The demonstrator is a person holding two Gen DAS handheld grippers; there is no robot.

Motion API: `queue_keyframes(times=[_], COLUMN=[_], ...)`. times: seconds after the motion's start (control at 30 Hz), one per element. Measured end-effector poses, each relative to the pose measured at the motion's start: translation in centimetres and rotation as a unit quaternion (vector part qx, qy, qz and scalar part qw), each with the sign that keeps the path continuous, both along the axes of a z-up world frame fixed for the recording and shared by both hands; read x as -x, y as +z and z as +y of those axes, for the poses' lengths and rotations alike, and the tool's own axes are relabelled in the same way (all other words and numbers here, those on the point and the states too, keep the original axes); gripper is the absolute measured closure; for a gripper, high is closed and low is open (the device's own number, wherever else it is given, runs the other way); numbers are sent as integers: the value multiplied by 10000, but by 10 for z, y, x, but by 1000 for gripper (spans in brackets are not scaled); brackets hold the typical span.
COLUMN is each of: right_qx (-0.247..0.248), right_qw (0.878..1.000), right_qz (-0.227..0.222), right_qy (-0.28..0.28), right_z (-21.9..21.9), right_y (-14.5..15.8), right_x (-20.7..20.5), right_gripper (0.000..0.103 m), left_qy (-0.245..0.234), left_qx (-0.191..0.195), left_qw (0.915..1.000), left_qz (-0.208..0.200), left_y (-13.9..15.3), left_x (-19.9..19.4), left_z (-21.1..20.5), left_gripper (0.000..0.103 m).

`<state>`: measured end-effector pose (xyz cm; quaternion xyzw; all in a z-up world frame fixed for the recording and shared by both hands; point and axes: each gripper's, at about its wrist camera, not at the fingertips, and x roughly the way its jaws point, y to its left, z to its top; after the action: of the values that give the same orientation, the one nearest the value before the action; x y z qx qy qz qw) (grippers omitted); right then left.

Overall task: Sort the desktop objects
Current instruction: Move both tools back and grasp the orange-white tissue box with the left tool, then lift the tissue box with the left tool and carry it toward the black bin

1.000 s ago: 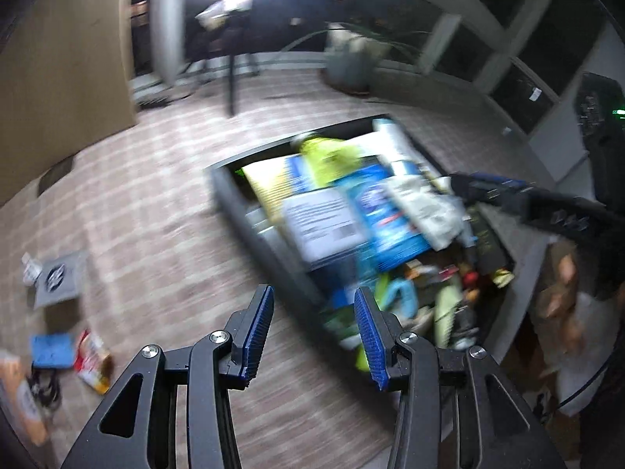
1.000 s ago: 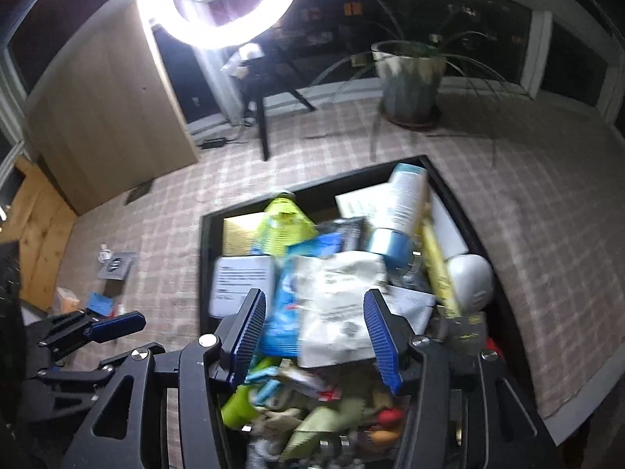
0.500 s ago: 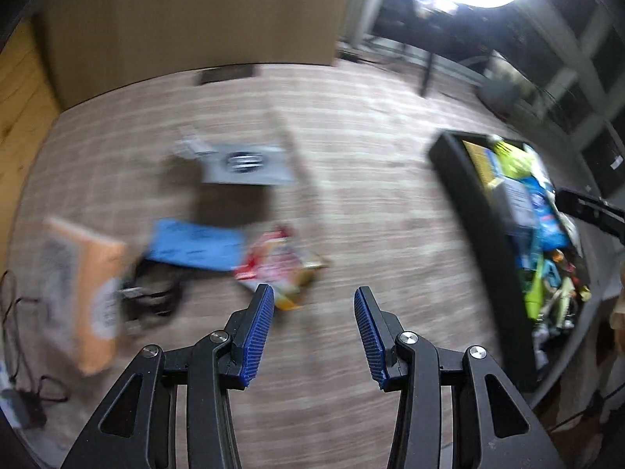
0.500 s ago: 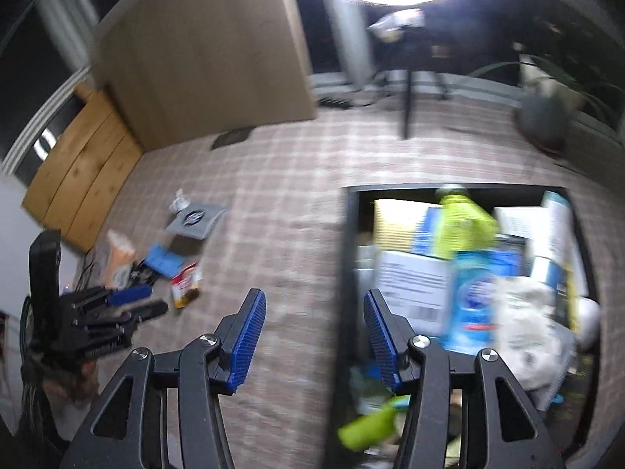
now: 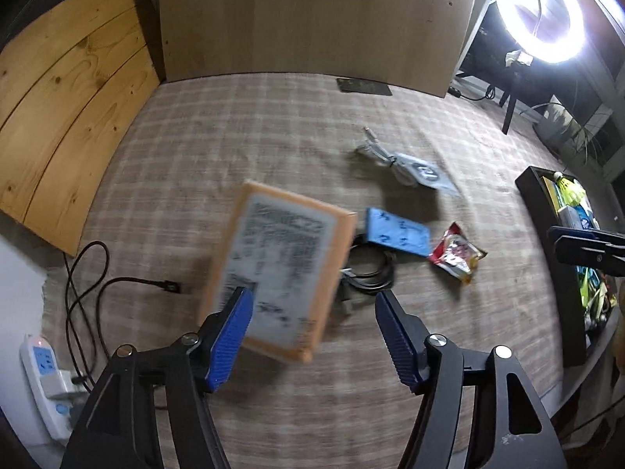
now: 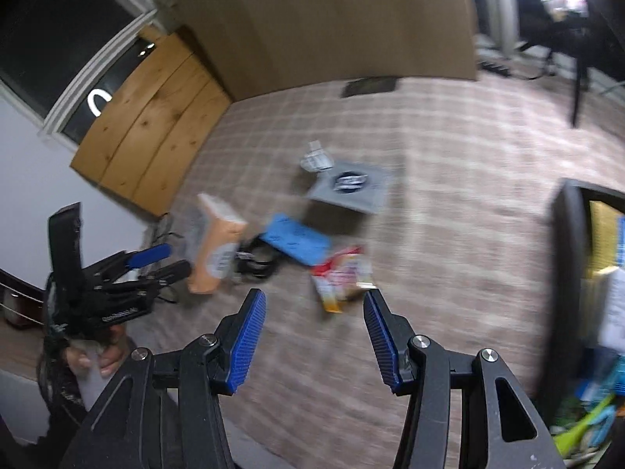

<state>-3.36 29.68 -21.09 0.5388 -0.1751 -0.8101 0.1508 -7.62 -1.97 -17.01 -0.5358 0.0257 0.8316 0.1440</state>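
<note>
Plainly the step in hand is a reach toward the loose things on the checked tablecloth, well apart from the black bin at its right edge. That bin is crammed: a yellow-green shuttlecock, blue and yellow packets and greenish odds show over its wall, too blurred to name further. Of the loose things, the biggest is the orange box with a printed label, tilted up on one edge and blurred; the left gripper sits low in front of it with its jaws opening and nothing pressed between the pads. Next a grey card pack, a blue pad resting partly on a coil of black cable, then a small red and yellow snack packet. The right gripper stands half open and empty, the snack packet just beyond its tips. I judge the next move calls for each gripper to settle over one item, square its pads to the edges, and close.
</note>
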Motion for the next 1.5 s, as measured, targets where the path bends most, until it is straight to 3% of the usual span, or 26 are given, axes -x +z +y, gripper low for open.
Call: queue_keyframes(times=[0.2, 0.3, 0.47, 0.87, 1.03, 1.13, 1.37, 1.5], right_qx=[493, 679, 1073, 955, 1017, 1159, 995, 939], right_qw=[9984, 9970, 9911, 9879, 9865, 9841, 9859, 9870], right_qz=[-272, -374, -770, -1194, -1258, -1330, -1304, -1290], right_qy=[93, 25, -151, -252, -262, -225, -332, -186], right_z=[-63, -83, -108, -147, -149, -149, -143, -152], right_y=[-15, -22, -45, -78, -83, -84, -86, -84], right_x=[28, 41, 64, 93, 94, 94, 91, 95], right_gripper=[55, 55, 55, 52, 53, 61, 60, 59], left_qy=[-218, -426, -857, -1225, -1346, -1326, -1007, -1182], left_qx=[-344, -440, -569, -880, -1276, -915, -344, -510], left_qw=[9991, 9979, 9939, 9871, 9816, 9866, 9934, 9894], left_qz=[-153, -215, -394, -539, -453, -249, -421, -669], left_y=[-10, -17, -30, -40, -30, -25, -41, -54], left_x=[16, 22, 32, 37, 28, 23, 40, 44], left_z=[-33, -40, -41, -28, -21, -17, -42, -40], left_gripper=[30, 24, 23, 20, 20, 20, 16, 16])
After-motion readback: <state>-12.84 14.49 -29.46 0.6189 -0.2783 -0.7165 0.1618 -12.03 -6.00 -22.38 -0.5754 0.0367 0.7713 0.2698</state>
